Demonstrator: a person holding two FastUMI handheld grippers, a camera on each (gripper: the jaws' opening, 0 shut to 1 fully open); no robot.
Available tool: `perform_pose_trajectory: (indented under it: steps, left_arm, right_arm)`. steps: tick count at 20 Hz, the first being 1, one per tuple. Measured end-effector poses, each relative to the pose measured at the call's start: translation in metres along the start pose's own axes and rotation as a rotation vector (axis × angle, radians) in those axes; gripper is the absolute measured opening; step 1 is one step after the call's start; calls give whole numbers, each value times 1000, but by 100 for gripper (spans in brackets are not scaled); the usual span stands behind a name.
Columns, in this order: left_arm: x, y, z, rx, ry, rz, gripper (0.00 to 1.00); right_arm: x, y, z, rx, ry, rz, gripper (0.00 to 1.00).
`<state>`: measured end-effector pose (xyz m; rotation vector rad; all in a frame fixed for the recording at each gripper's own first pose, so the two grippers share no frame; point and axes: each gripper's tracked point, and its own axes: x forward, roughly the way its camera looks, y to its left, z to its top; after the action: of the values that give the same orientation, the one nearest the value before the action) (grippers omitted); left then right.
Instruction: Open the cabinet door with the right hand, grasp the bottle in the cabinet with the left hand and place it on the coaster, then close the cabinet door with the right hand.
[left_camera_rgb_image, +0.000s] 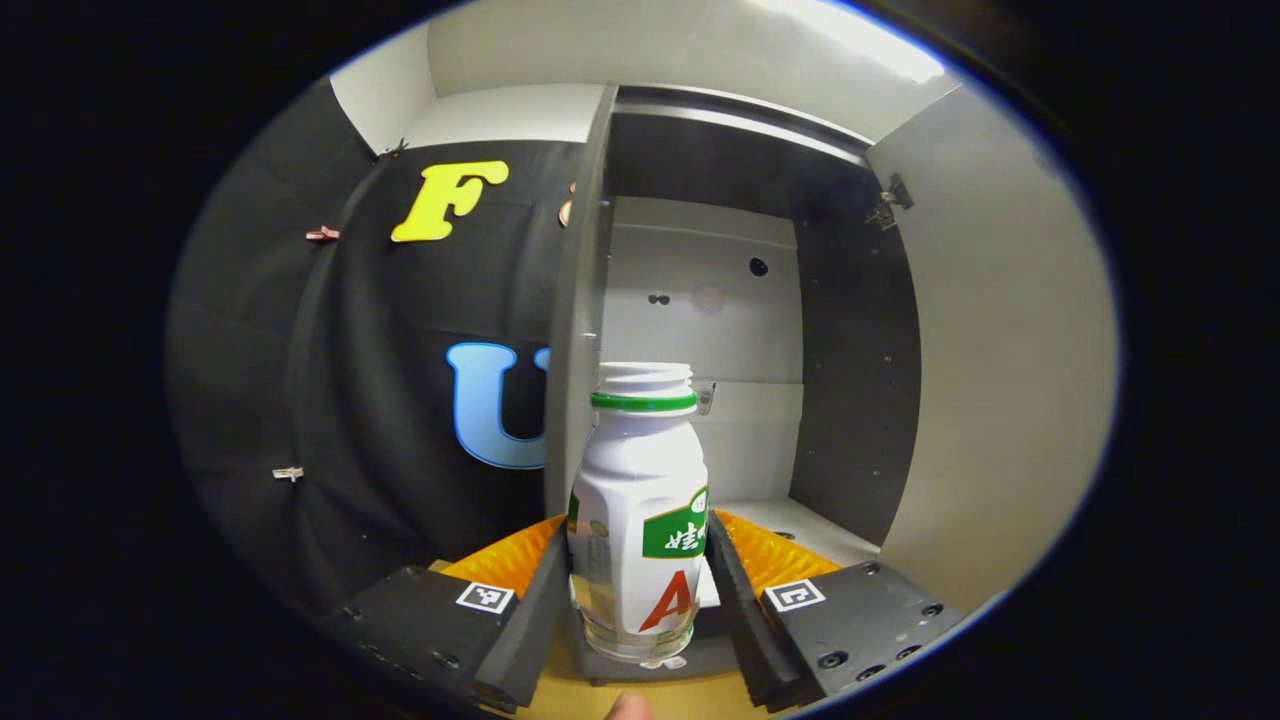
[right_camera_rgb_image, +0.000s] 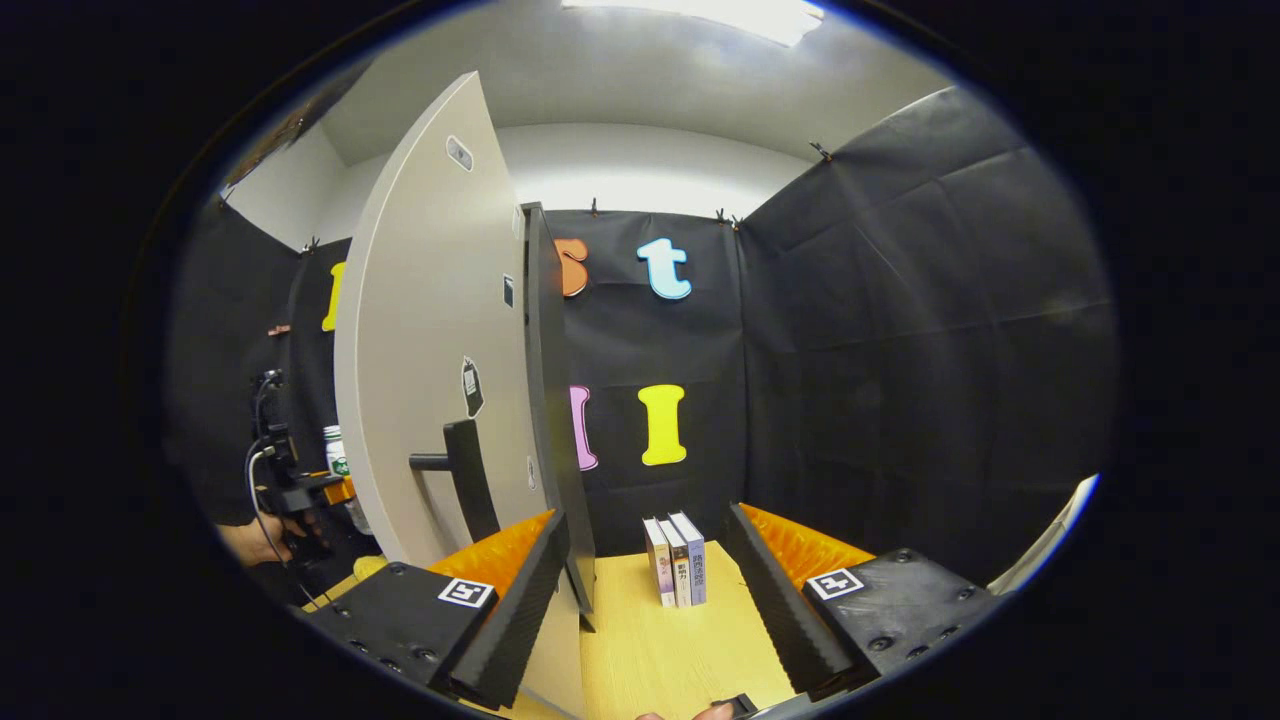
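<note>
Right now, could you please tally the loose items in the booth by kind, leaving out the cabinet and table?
Bottles: 1, the bottle between the left tongs, in front of the open cabinet.
Books: 3, upright in a row on the table, ahead of the right tongs.
Total: 4

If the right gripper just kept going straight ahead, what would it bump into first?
Probably the small books standing on the wooden table, between the right gripper's open fingers. The cabinet door stays to its left.
</note>
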<state>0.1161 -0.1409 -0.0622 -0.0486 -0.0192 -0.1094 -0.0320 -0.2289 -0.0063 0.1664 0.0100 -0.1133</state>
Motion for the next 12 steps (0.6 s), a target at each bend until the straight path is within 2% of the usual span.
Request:
perform_pose_trajectory:
  steps: [6,10,11,12]
  left_arm:
    - [-65,31,-52,37,14,26,76]
    - [-99,38,-97,-21,30,18,76]
    - [-107,39,-108,-32,38,16,76]
    - [-114,42,-119,-38,39,13,76]
  right_arm:
    - [5,10,0,-21,-5,-7,98]
    - [7,7,9,5,-34,-27,97]
    - [9,5,11,5,-39,-36,100]
    - [11,5,12,1,-44,-43,97]
